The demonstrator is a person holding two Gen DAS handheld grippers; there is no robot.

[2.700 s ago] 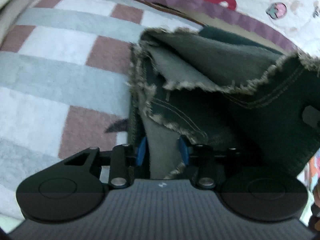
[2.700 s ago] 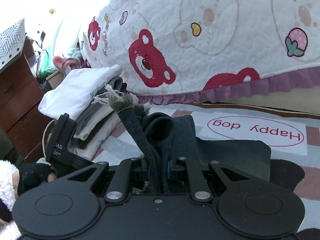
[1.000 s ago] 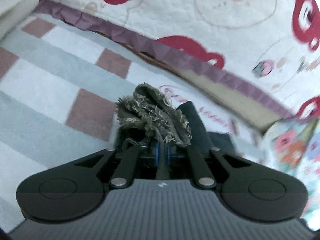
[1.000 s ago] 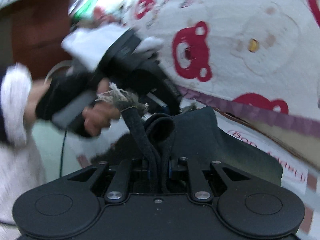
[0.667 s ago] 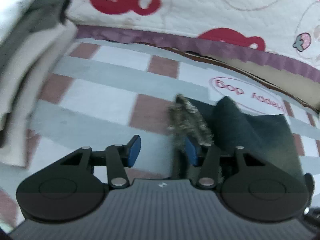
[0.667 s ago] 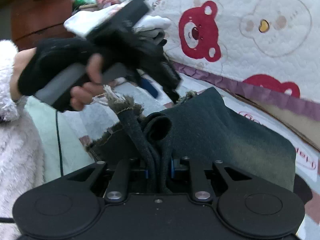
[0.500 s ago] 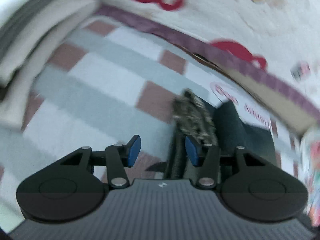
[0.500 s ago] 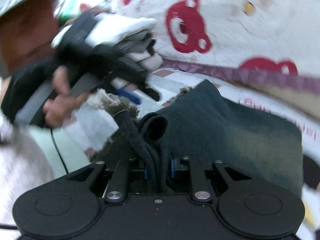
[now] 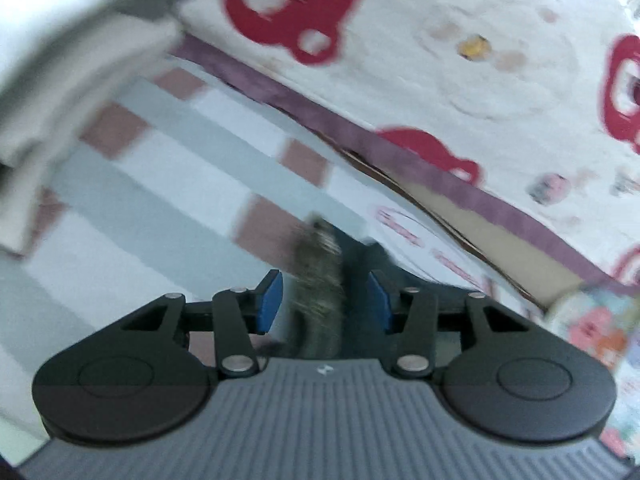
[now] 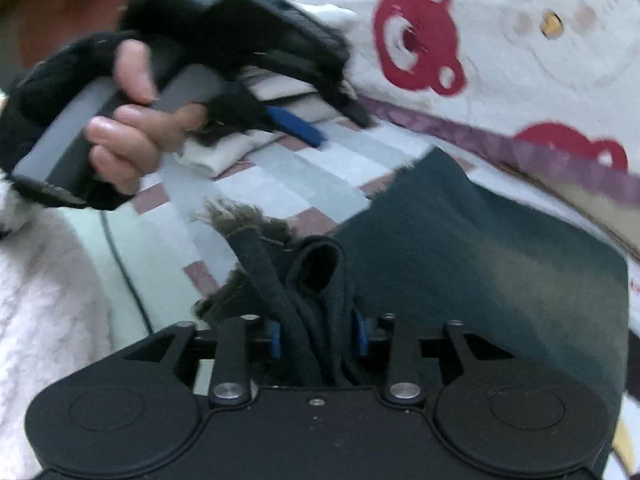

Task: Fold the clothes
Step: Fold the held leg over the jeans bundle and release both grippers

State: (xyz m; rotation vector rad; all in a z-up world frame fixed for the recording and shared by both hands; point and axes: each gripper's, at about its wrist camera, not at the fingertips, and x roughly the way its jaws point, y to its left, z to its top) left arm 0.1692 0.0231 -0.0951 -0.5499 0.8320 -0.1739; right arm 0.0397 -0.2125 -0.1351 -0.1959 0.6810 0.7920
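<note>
Only the right view shows right tongs (image 10: 316, 338) gripping dark shorts (image 10: 460, 248); left tongs (image 9: 323, 298) apart.

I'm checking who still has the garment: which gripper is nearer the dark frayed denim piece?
Right. The right gripper is clamped on a bunched fold of the dark denim piece. The left gripper is open, raised above the garment's frayed edge, touching nothing.

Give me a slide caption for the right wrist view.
Right gripper pinches bunched dark frayed garment over checked mat; left gripper lifted away, open.
</note>
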